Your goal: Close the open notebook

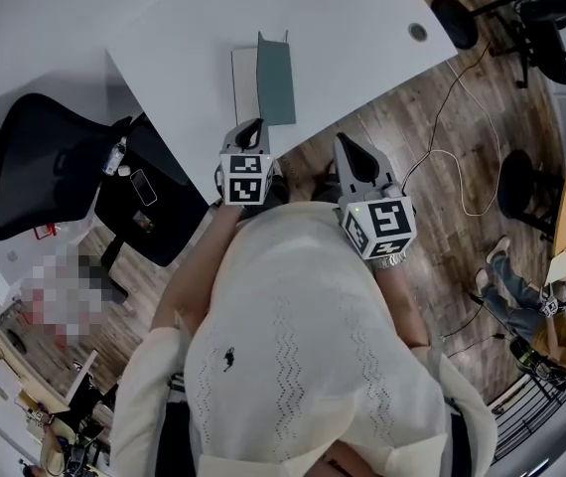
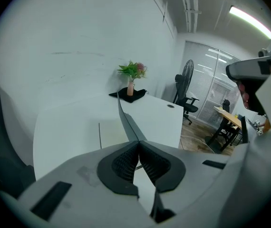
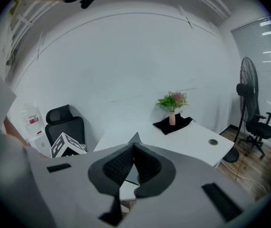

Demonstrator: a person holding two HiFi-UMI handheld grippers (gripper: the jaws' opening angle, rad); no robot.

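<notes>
Vase [image 2: 130, 88] holds a green plant [image 2: 133, 70] on the white desk [image 1: 362, 38]. I find the open notebook [image 1: 275, 78] at twelve o'clock of the left gripper [image 1: 252, 130]. Its jaws and the right gripper [image 1: 351, 150] jaws press together, empty. Wood floor [image 1: 442, 251].

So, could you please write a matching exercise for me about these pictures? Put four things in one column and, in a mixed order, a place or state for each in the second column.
Things:
1. notebook
2. vase with plant
3. black office chair
4. left gripper

Places or states:
a. jaws shut, nothing between them
b. stands on a black cloth
c. lies open on the white desk, one cover raised
d. stands beside the desk, not on it

Pairs: 1-c, 2-b, 3-d, 4-a
</notes>
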